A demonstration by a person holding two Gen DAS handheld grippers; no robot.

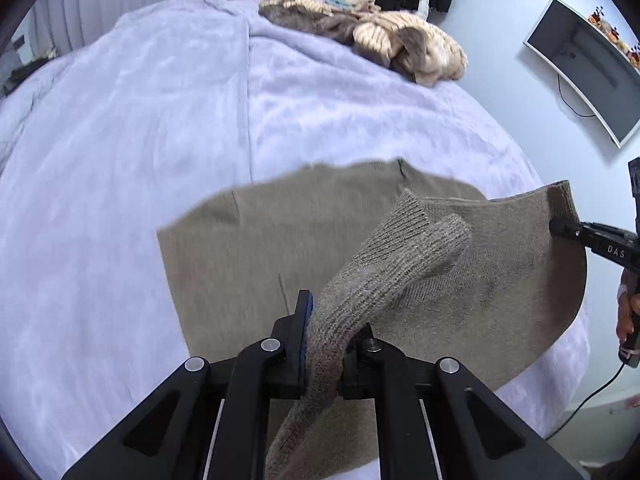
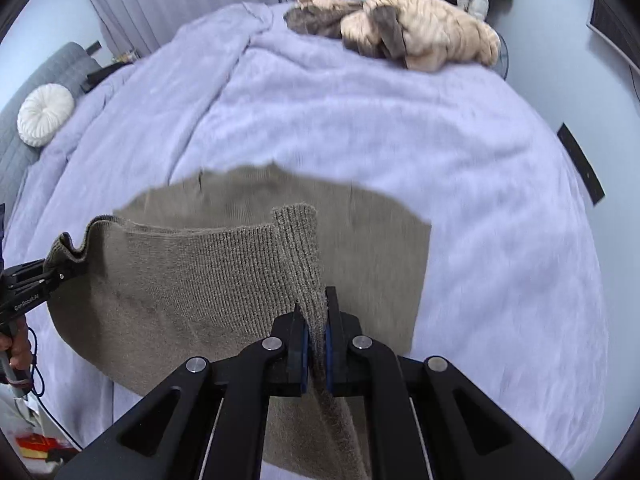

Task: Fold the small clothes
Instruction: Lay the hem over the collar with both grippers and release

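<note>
Left wrist view: one taupe knitted sweater point(image 1: 280, 248) spread low in frame on the lavender fleece bed blanket point(image 1: 160, 120), its ribbed hem pinched tight in the left hand-held gripper point(image 1: 332, 320). One heap of beige fuzzy clothes point(image 1: 380, 36) sits top centre.

Right wrist view: right hand-held gripper point(image 2: 318, 320) clamped on the same hem, bottom centre; the left one grips it at the left edge.

— Left gripper point(image 1: 326, 320)?
— Jaws closed, ribbed knit hem point(image 1: 384, 280) pinched between the pads. Held low, pointing forward.
— Right gripper point(image 2: 318, 312)?
— Jaws likewise closed on the hem's other corner, level with the left. A bare hand point(image 1: 626, 316) grips its handle at frame edge.
</note>
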